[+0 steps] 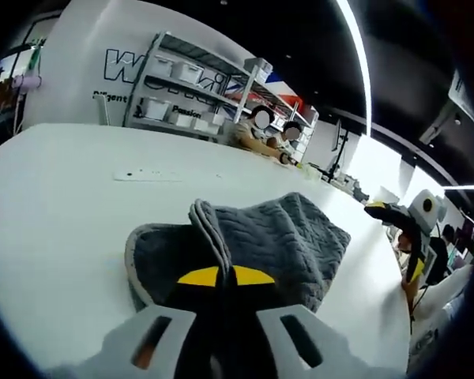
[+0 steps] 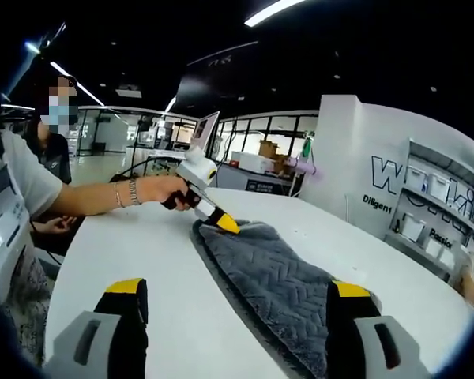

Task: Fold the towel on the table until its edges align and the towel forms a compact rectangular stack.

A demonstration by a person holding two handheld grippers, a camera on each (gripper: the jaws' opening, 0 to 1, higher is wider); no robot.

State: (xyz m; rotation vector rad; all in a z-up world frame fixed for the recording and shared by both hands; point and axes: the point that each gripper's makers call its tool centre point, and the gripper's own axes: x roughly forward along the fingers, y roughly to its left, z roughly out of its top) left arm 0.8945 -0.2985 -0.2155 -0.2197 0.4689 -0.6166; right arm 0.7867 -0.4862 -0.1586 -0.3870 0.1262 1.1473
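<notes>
**Towel fold underway, left end pinched**

L gripper (image 1: 225,278): my jaws are pressed together on a raised ridge of the grey towel (image 1: 292,237), prob. to carry that end over. R gripper (image 2: 233,296): jaws spread wide, nothing between them, hanging above the towel's near end. Towel lies lengthwise on the white table (image 1: 55,205), partly doubled. Rm: shelving w/ bins (image 1: 189,87), glass partitions, ceiling strip lights.

1. The towel (image 1: 245,241) pinched between my left gripper's (image 1: 225,276) jaws is soft grey cloth with a raised, quilted chevron weave.
2. The table (image 1: 55,205) under it is smooth, matt white.
3. My right gripper's (image 2: 237,312) jaws look like matt plastic.
</notes>
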